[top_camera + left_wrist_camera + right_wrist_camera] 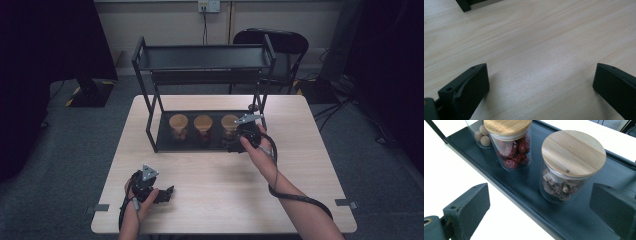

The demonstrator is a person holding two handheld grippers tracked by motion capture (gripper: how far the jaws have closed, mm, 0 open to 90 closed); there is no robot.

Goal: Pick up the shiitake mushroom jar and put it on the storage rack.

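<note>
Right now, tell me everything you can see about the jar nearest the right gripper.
The jar is clear glass, round and upright, closed with a flat, pale wooden lid. Inside are brown, bark-like dried pieces. It stands on the black bottom shelf of the rack, at the right end of a row of three. The right gripper is open in front of it, not touching.

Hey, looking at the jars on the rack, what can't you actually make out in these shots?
- Leftmost jar: cut off by the top edge of the right gripper view; lid unseen there.
- Jar contents: too small in the high view.
- Right tool: open near the brown-filled jar; its jaw tips are cut off by the bottom edge.
- Top shelf: its surface is too dark in the high view.
</note>
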